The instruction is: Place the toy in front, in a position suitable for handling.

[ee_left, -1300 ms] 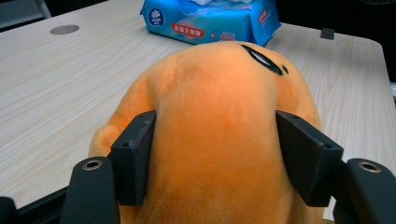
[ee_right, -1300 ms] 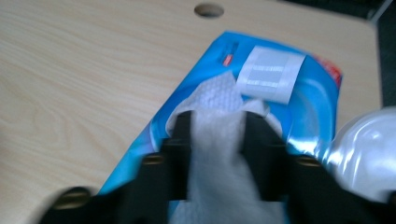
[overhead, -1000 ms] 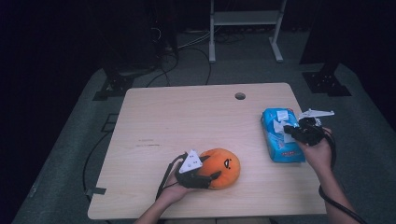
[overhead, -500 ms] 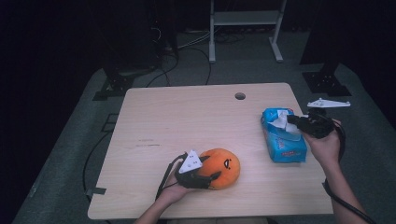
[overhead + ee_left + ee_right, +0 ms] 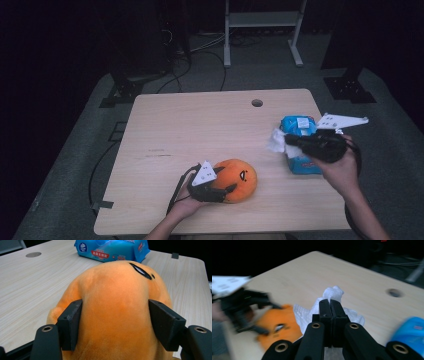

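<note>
The wooden table (image 5: 200,130) takes up most of the high view, with a small round hole (image 5: 257,103) near its far edge and nearly all of its top bare. Near the front edge sits the orange plush toy (image 5: 239,178), a soft rounded thing with a little stitched face, and it appears to be kept there so that it cannot roll or slide while the other hand works. The left gripper (image 5: 115,322) does that job: its two black jaws stand partly apart with the toy's body bulging between them, the pads pressed against the fabric on either side. Over at the right side of the table lies the blue pack of wipes (image 5: 300,145), flat on the wood and well apart from the toy. The right gripper (image 5: 290,141) is raised above the pack's near end, its jaws pressed tight together on a crumpled white wipe (image 5: 332,296) that hangs down around them; the blur in the right gripper view fits a hand in motion. My reading is that the wipe is meant for cleaning the toy, which is why the toy is steadied.
</note>
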Available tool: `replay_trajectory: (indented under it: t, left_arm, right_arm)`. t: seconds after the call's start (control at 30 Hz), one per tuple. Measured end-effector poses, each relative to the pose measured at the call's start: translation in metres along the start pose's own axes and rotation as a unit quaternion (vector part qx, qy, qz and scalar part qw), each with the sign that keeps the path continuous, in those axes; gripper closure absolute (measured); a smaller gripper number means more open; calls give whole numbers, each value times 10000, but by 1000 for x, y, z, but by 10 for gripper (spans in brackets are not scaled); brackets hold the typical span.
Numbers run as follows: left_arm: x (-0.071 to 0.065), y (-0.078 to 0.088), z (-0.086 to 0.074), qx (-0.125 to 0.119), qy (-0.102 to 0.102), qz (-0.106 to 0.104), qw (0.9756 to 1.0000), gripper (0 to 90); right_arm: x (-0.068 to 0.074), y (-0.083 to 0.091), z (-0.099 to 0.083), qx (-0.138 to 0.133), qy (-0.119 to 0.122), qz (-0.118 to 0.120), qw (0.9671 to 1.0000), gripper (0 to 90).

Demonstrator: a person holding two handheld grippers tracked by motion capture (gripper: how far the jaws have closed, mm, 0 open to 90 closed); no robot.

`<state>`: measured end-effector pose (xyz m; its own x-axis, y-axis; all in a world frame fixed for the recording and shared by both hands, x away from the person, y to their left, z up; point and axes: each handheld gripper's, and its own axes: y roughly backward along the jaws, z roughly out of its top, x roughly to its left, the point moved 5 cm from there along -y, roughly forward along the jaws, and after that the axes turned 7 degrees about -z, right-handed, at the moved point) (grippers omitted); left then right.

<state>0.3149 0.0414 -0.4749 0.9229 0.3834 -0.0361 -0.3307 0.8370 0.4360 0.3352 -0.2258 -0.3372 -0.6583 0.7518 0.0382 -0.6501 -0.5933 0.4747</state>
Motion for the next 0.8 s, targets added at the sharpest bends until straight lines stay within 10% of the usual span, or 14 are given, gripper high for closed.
replay_trajectory:
  t: [0.27,0.53,0.8]
  left_arm:
    - [0,0,0,7,-47,20,10000,307]
    - [-1,0,0,33,-102,17,9999,298]
    - [-3,-2,1,140,-170,59,9997,281]
  right_arm:
    - [65,-31,-26,362,73,1356,9901,886]
    - [79,-75,-52,670,480,1041,9911,866]
    - [85,-87,-64,419,868,604,9935,713]
